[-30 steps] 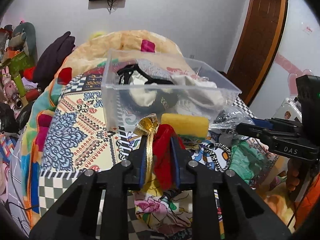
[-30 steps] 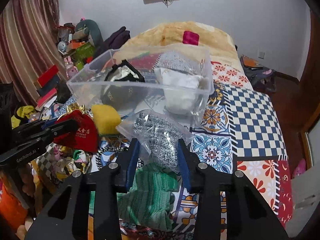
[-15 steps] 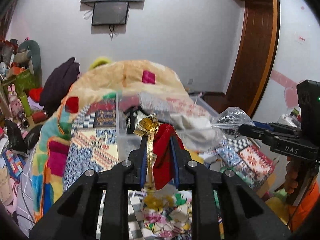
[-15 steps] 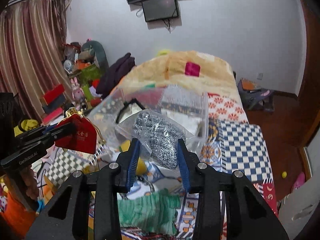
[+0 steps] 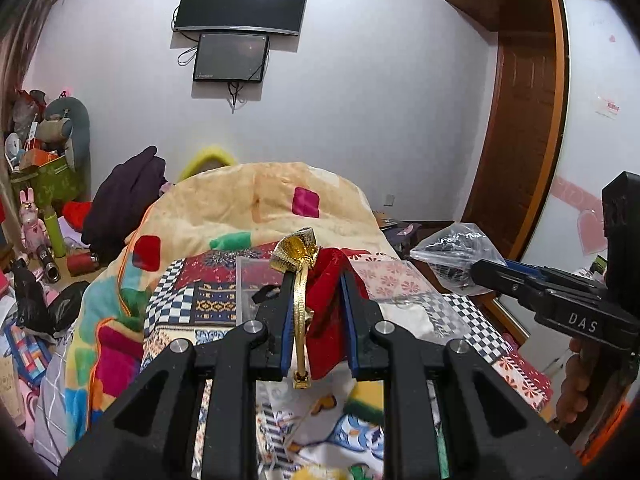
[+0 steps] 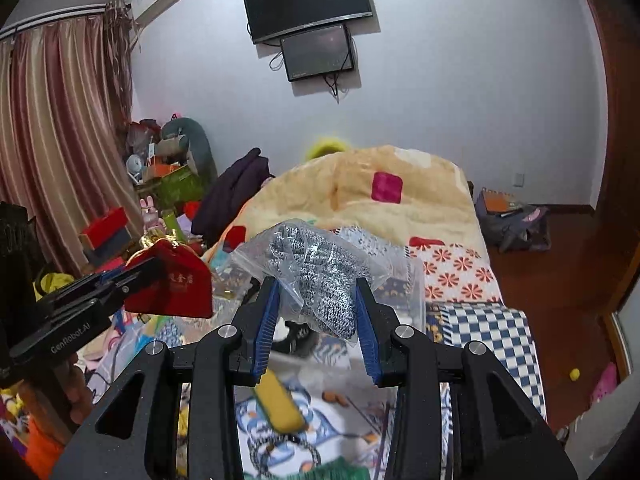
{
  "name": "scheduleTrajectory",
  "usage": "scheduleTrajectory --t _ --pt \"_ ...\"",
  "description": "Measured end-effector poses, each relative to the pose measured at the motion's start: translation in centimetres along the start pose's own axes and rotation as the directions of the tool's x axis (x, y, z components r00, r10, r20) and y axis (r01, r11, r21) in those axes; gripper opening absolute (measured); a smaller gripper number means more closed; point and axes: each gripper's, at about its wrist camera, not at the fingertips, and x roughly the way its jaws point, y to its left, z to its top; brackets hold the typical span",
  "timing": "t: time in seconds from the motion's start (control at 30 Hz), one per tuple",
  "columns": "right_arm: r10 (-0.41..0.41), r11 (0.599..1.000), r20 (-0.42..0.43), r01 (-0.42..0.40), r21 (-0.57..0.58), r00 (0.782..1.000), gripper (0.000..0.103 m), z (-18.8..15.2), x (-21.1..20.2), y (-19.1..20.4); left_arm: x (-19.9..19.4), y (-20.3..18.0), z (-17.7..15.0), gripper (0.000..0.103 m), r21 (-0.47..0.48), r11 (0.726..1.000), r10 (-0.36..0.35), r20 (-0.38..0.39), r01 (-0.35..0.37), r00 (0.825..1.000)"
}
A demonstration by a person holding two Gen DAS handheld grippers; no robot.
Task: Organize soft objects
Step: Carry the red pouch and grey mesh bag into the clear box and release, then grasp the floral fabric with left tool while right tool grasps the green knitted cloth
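Observation:
My left gripper [image 5: 315, 280] is shut on a red velvet pouch [image 5: 328, 316] with a gold ribbon, held in the air above the bed; the pouch also shows in the right wrist view [image 6: 176, 288]. My right gripper [image 6: 315, 292] is shut on a clear plastic bag of grey knit fabric [image 6: 316, 272], also lifted; the bag shows in the left wrist view [image 5: 456, 256]. The clear plastic bin [image 5: 248, 292] lies below and just beyond both grippers, mostly hidden behind them. A yellow sponge [image 6: 280, 404] and a green knit item [image 6: 340, 472] lie on the patterned bedspread below.
A cream quilt [image 5: 260, 200] is heaped at the far end of the bed. Clutter and toys [image 5: 40, 200] stand on the left, curtains [image 6: 52, 152] further left. A wooden door [image 5: 520, 152] and bare floor [image 6: 560, 280] are to the right. A TV [image 5: 244, 4] hangs on the wall.
Both grippers have risen and tilted up with their loads still held. The bin has dropped low in both views and more of the wall and TV shows.

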Motion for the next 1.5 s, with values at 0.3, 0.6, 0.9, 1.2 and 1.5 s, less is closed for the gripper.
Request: scheduleTrajectory --t 0.3,0.6,0.9,1.2,1.5 --pt "-0.028 0.999 -0.120 0.026 -0.020 0.992 0.034 -0.8 5.5 -0.4 5.9 0.0 -0.9 0.020 0.049 0.998 0.048 -0.120 -0.042 0.992" --pt "-0.074 0.996 -0.234 0.060 -0.068 0.969 0.034 -2.8 8.5 -1.0 9.7 -0.5 -3.1 0.020 0.097 0.994 0.072 -0.245 -0.050 0.967" --pt "-0.072 0.995 -0.238 0.055 -0.080 0.969 0.055 -2.7 7.8 -0.5 9.0 -1.0 -2.9 0.046 0.066 0.998 0.026 -0.273 -0.009 0.962" --pt "-0.045 0.998 -0.138 0.039 -0.045 0.989 0.085 -1.9 3.2 -1.1 4.8 -0.9 -2.1 0.072 0.036 0.999 -0.013 -0.204 0.021 0.979" --pt "-0.045 0.996 -0.115 0.036 -0.083 0.992 0.094 -3.1 0.0 0.3 0.4 -1.4 -4.4 0.092 0.091 0.995 -0.009 -0.199 0.027 0.980"
